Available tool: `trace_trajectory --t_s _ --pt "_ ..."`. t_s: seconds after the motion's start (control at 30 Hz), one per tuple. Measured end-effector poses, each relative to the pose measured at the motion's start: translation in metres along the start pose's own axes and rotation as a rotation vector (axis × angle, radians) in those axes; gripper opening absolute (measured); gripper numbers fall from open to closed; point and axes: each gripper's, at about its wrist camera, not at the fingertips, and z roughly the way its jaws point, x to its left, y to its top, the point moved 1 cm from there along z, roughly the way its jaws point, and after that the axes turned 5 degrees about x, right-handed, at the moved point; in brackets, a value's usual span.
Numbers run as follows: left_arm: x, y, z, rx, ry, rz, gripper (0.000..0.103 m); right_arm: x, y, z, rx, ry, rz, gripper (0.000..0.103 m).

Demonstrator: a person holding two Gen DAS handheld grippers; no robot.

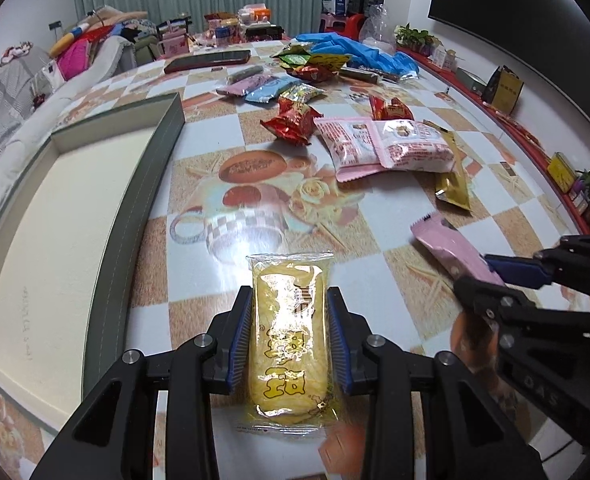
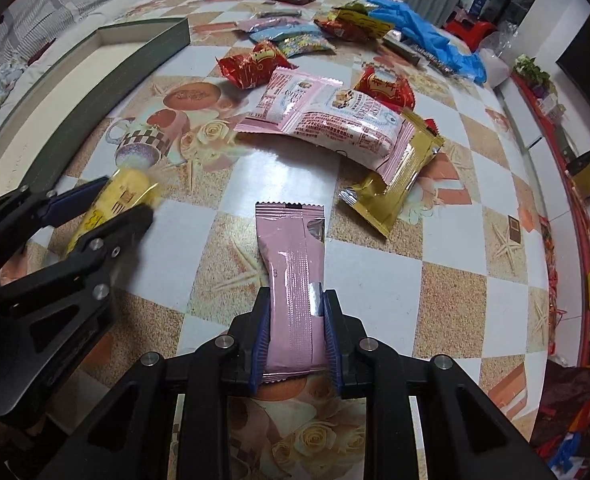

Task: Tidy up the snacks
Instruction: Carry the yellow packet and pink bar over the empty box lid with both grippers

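My left gripper [image 1: 289,300] is shut on a yellow snack packet [image 1: 289,344], which sticks out lengthwise between the blue pads above the table. My right gripper [image 2: 297,300] is shut on a slim pink snack bar [image 2: 293,276], pinched at its waist. Each gripper shows in the other view: the right one [image 1: 475,274] holds the pink bar [image 1: 451,252] at the right, the left one [image 2: 123,200] holds the yellow packet [image 2: 115,200] at the left. A grey-green open box [image 1: 75,216] with a pale inside lies to the left.
Loose snacks lie ahead on the patterned tablecloth: pink packets [image 1: 391,144], a gold packet [image 1: 453,176], red packets [image 1: 295,120], and more farther back. Blue gloves [image 1: 359,50] and a dark phone [image 1: 209,60] lie at the far end. A sofa runs along the left.
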Motion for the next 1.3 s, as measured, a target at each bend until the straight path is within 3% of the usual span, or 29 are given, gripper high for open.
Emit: trace_trajectory --t_s 0.17,0.27,0.37,0.43,0.7,0.97,1.3 --pt "0.004 -0.011 -0.008 0.015 -0.035 -0.021 0.038 -0.013 -0.011 0.0 -0.091 0.09 0.113 0.026" --pt "0.007 -0.012 -0.01 0.028 -0.064 -0.034 0.039 -0.012 -0.013 -0.002 -0.126 0.093 0.131 0.026" --pt "0.015 -0.013 -0.014 0.048 -0.128 -0.074 0.039 -0.018 -0.018 -0.006 -0.142 0.176 0.184 0.026" --pt "0.014 -0.013 -0.015 0.053 -0.142 -0.069 0.039 -0.016 -0.022 -0.012 -0.161 0.174 0.175 0.026" --pt "0.007 -0.004 -0.01 0.056 -0.094 -0.062 0.039 -0.025 -0.023 -0.006 -0.161 0.235 0.227 0.026" --pt "-0.006 0.017 0.009 0.041 0.045 0.011 0.039 -0.026 -0.006 0.004 -0.19 0.23 0.202 0.026" --pt "-0.003 0.021 0.01 0.076 0.047 -0.001 0.039 -0.025 -0.004 0.003 -0.175 0.223 0.17 0.026"
